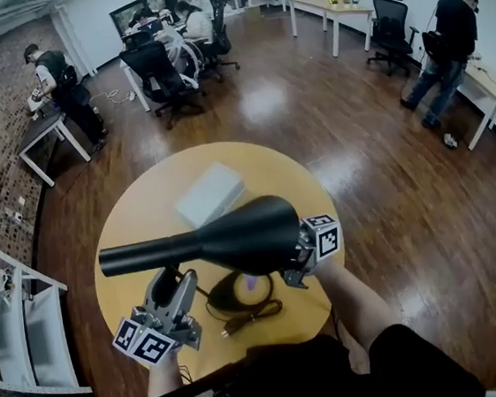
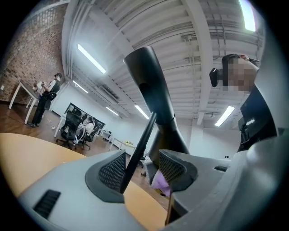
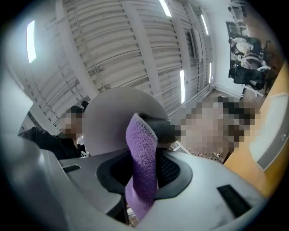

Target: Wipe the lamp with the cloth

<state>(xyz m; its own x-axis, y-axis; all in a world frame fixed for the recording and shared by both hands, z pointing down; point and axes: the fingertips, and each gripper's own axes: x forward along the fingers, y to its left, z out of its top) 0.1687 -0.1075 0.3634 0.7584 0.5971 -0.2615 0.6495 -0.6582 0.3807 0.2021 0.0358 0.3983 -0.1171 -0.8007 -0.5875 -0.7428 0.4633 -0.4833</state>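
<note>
Round light-wood table noted, standing on a dark plank floor. A flat white rectangular object is laid on the far half, slightly skewed. Toward the near edge the black lamp base is set, with a black cable looped on the tabletop just beside it.
</note>
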